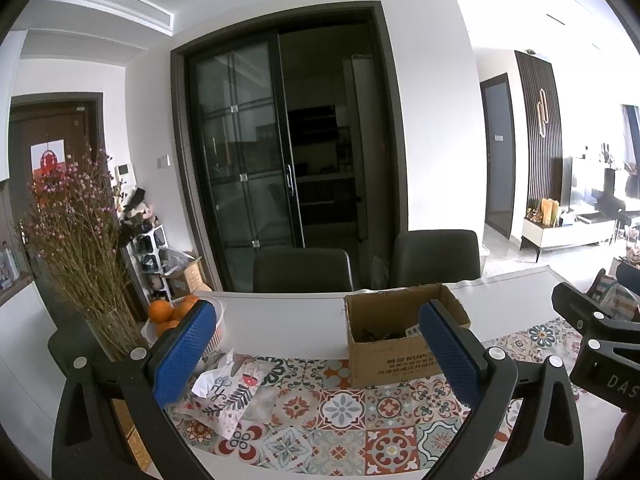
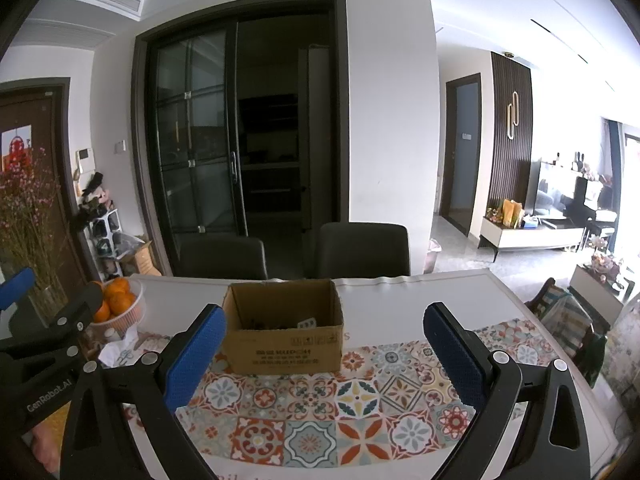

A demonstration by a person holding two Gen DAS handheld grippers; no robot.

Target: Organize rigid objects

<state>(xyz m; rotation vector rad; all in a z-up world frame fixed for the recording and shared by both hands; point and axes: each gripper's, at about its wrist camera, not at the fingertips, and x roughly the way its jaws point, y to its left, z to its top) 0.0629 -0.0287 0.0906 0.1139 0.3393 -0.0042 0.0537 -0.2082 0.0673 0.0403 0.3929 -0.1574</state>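
Cardboard is your landmark: the open box (image 1: 394,334) sits on the table (image 1: 288,320), its front edge on the patterned tile cloth (image 1: 344,412). From the left wrist camera, your left gripper (image 1: 316,354) hovers over the cloth just in front of the box, blue pads (image 1: 182,354) spread wide with nothing between them. Left of the box lie a crumpled printed paper (image 1: 224,392), a white basket of oranges (image 1: 172,314) and a vase of dried flowers (image 1: 80,248). Small items rest inside the box, too dim to name.

From the right wrist camera, your right gripper (image 2: 324,354) is likewise wide open and empty, the box (image 2: 282,330) straight ahead between its fingers. Two dark chairs (image 2: 364,250) stand behind the box.
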